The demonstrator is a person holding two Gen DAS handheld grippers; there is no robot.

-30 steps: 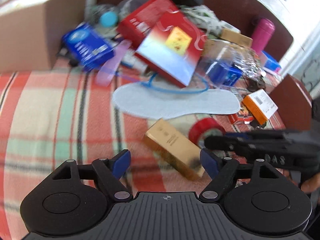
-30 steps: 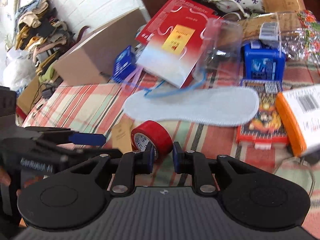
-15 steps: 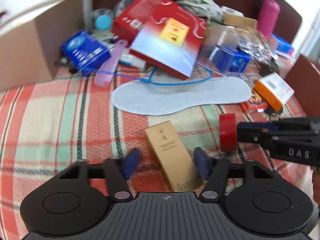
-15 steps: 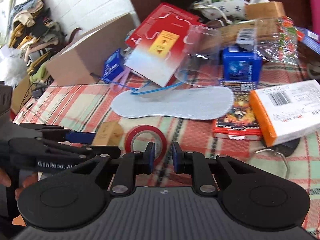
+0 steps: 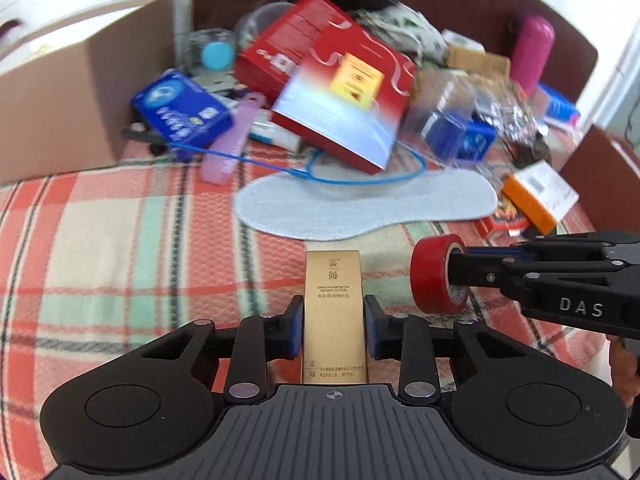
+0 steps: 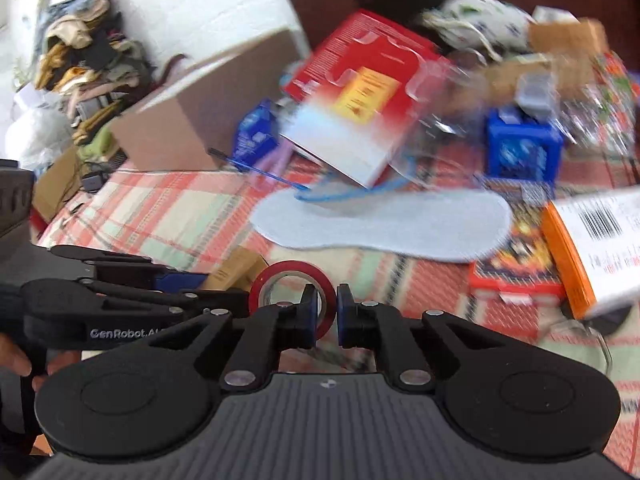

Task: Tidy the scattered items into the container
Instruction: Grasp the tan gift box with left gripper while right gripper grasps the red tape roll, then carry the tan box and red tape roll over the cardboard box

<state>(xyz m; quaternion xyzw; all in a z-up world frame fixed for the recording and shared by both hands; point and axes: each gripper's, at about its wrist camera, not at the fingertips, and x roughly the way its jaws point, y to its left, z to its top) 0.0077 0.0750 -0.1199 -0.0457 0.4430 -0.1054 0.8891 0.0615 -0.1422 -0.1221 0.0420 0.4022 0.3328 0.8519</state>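
My left gripper [image 5: 333, 328] is shut on a long gold box [image 5: 334, 304], its blue pads against both long sides. The box also shows in the right wrist view [image 6: 236, 270]. My right gripper [image 6: 325, 314] is shut on the rim of a red tape roll [image 6: 292, 278], held just above the plaid cloth; the roll also shows in the left wrist view [image 5: 434, 278] at the right. An open cardboard box [image 5: 60, 92] stands at the far left, also seen in the right wrist view [image 6: 200, 120].
A pale blue insole [image 5: 360, 208] lies beyond both grippers. Behind it sit a big red box [image 5: 340, 80], a blue packet [image 5: 180, 108], a lilac strip [image 5: 232, 140], a blue cube box [image 6: 524, 152] and an orange-and-white box [image 6: 592, 240]. A pink bottle [image 5: 532, 52] stands far right.
My left gripper closed on the gold box, which now lies straight between the fingers. My right gripper lifted the red tape roll and turned it upright.
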